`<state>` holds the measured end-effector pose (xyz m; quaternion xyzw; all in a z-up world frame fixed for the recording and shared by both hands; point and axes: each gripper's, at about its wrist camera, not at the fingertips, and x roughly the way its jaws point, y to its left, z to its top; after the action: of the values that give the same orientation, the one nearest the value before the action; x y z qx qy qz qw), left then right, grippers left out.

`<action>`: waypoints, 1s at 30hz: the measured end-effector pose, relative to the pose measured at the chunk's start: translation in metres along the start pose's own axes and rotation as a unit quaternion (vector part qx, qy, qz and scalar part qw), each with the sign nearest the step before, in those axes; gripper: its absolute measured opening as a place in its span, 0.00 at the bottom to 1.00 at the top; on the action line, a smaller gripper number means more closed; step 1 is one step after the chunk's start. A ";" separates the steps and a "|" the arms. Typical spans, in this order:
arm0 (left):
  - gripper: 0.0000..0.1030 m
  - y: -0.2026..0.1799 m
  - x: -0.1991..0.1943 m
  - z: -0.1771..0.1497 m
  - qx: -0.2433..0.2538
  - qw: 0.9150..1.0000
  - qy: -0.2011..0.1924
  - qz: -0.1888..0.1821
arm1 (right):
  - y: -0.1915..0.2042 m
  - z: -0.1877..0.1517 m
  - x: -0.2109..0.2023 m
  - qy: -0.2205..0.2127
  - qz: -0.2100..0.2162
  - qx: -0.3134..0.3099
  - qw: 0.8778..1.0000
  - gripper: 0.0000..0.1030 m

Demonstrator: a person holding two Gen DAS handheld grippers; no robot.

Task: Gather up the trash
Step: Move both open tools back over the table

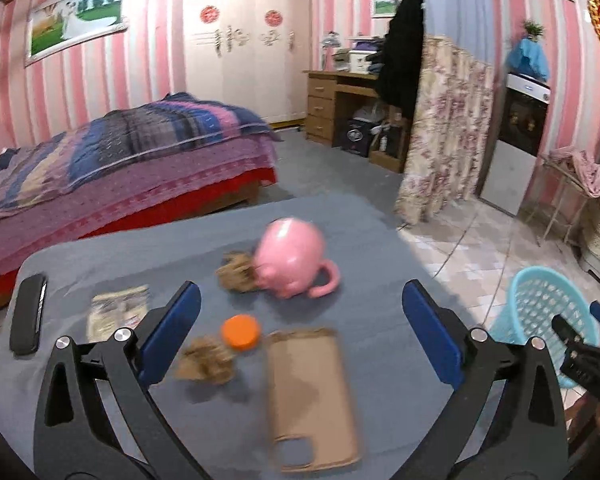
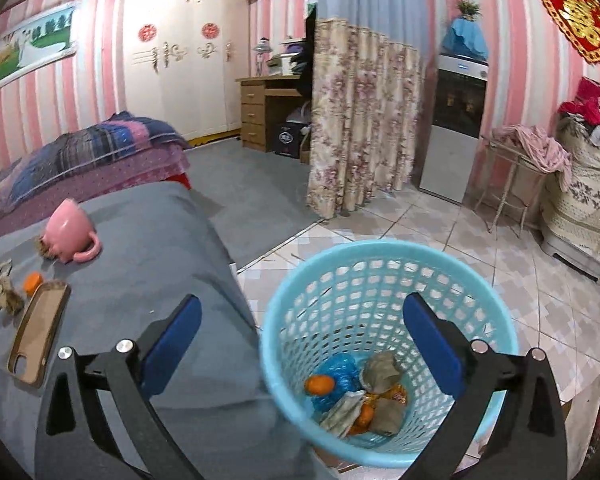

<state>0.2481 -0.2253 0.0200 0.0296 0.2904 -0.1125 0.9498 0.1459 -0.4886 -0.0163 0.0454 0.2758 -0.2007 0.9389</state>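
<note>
My left gripper (image 1: 300, 320) is open and empty above the grey table (image 1: 372, 240). Below it lie a crumpled brown paper ball (image 1: 206, 362), an orange cap (image 1: 241, 332) and a brown phone case (image 1: 312, 396). A second paper ball (image 1: 236, 272) touches a tipped pink mug (image 1: 294, 260). A snack wrapper (image 1: 118, 310) lies at the left. My right gripper (image 2: 302, 336) is open and empty over the light blue basket (image 2: 384, 256), which holds several pieces of trash (image 2: 360, 396). The basket also shows in the left wrist view (image 1: 540, 304).
A black phone (image 1: 28, 314) lies at the table's left edge. The basket stands on tiled floor right of the table. A bed (image 1: 120, 160) is behind the table, a floral curtain (image 2: 360, 120) and a water dispenser (image 2: 456, 120) further back.
</note>
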 end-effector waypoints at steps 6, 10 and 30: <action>0.95 0.052 -0.005 -0.025 0.006 0.999 0.007 0.036 | 0.030 -0.005 0.004 0.010 0.025 -0.009 1.000 0.96; 0.95 0.085 -0.008 -0.040 0.004 0.998 0.015 0.056 | 0.057 -0.011 0.005 0.017 0.042 -0.021 0.999 0.96; 0.95 0.236 -0.011 -0.100 -0.058 0.987 0.054 0.142 | 0.238 -0.032 -0.002 0.036 0.174 -0.135 0.975 0.96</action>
<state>0.2388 0.0185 -0.0590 0.0212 0.3400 0.0425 0.9392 0.2240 -0.2642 -0.0483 -0.0273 0.3215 0.0069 0.9465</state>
